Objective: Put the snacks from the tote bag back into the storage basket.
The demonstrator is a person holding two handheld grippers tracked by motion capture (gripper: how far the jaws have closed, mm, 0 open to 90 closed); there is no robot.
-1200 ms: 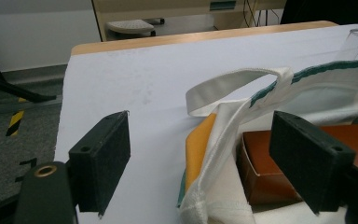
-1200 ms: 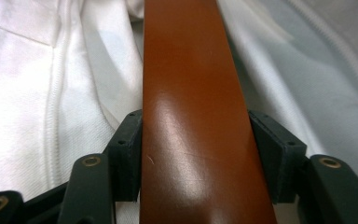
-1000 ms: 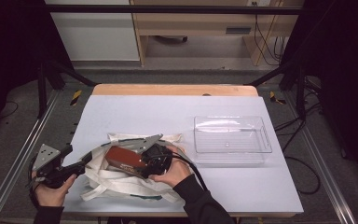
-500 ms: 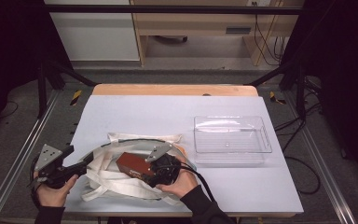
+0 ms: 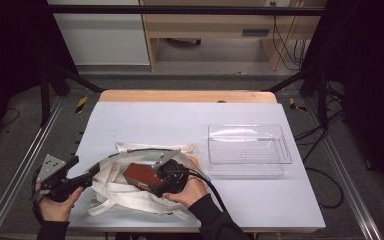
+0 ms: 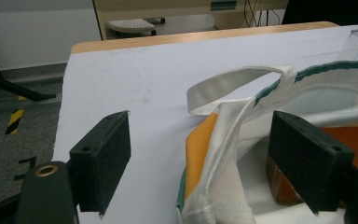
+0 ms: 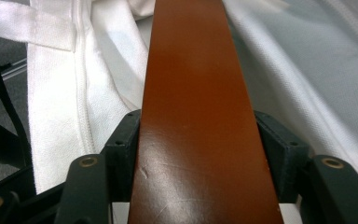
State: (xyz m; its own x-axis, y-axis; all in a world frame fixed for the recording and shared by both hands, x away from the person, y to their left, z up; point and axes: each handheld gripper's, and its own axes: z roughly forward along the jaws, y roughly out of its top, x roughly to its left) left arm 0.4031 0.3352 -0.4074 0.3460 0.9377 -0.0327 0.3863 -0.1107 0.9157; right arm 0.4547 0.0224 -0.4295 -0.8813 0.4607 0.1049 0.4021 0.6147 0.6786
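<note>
Flooring of dark grey carpet (image 5: 25, 150) surrounds the table (image 5: 180, 120), with black frame legs, loose cables and pale wooden furniture against the far wall. On the table, a smooth matte pale sheet covers everything but a bare strip of wood along the far edge. Right of centre on it stands a clear plastic tray (image 5: 248, 150), rectangular, glossy and ribbed on the bottom. Near the front edge, left of centre and well apart from the tray, lies a white cloth tote bag (image 5: 130, 197), soft and crumpled, its woven straps spread out in loops; the left gripper view shows green trim along its mouth and an orange patch inside. A brown leather case (image 5: 141, 176), flat, oblong and smooth with a slight sheen and fine scratches, sits over the bag's opening, clamped across its width between the black jaws of the right gripper (image 5: 161, 181), whose padded faces press against both long edges in the right gripper view. The left gripper (image 5: 91, 173) sits at the bag's left side with jaws spread wide apart, one pad over bare table and the other inside the bag's mouth, the white hem and a strap lying between them untouched.
</note>
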